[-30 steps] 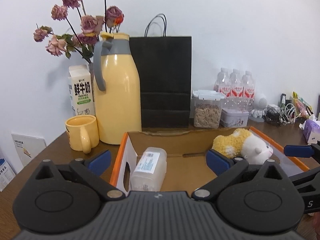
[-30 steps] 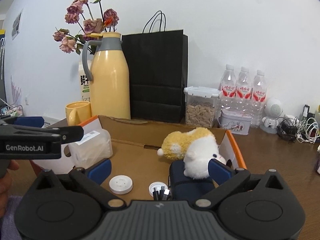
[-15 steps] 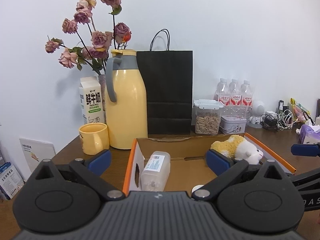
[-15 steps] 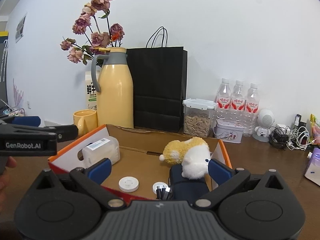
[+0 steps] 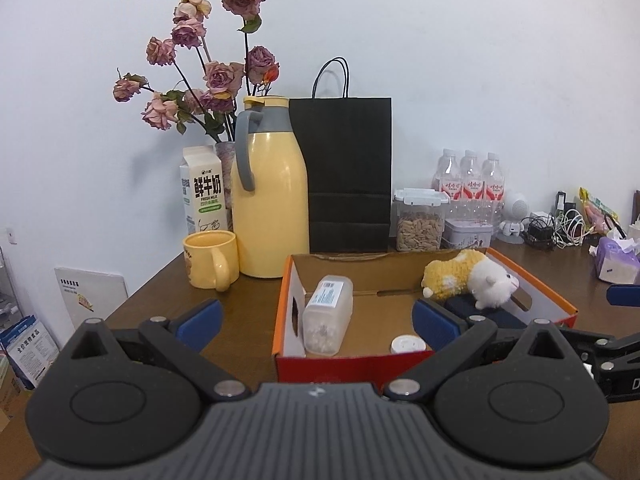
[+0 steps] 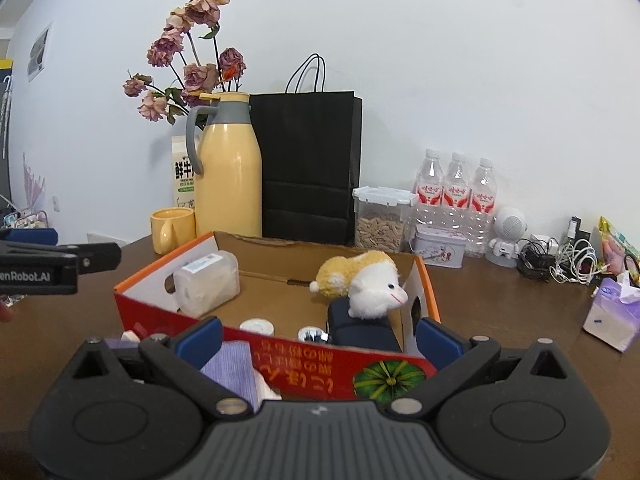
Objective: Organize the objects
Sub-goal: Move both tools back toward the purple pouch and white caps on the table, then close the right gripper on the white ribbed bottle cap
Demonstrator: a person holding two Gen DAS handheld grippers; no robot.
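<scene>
An orange-edged cardboard box (image 5: pixel 282 312) (image 6: pixel 320 364) sits on the brown table. Inside lie a clear plastic container (image 5: pixel 328 314) (image 6: pixel 208 282), a yellow-and-white plush toy (image 5: pixel 472 278) (image 6: pixel 364 280) on a dark blue pouch (image 6: pixel 362 330), and a white round lid (image 5: pixel 407 345) (image 6: pixel 257 326). My left gripper (image 5: pixel 316 320) is open and empty, held back in front of the box. My right gripper (image 6: pixel 318 336) is open and empty, in front of the box's near wall. A purple cloth (image 6: pixel 236 368) lies under its left finger.
Behind the box stand a yellow thermos (image 5: pixel 268 200), a yellow mug (image 5: pixel 210 258), a milk carton (image 5: pixel 202 194), dried roses (image 5: pixel 208 80), a black paper bag (image 5: pixel 348 176), a seed jar (image 5: pixel 420 224), water bottles (image 5: pixel 470 188), cables (image 5: pixel 560 228) and a tissue pack (image 5: pixel 614 260).
Both grippers have drawn back and away from the box, which now looks smaller and farther. Both stay open and empty. The purple cloth has come into the right wrist view.
</scene>
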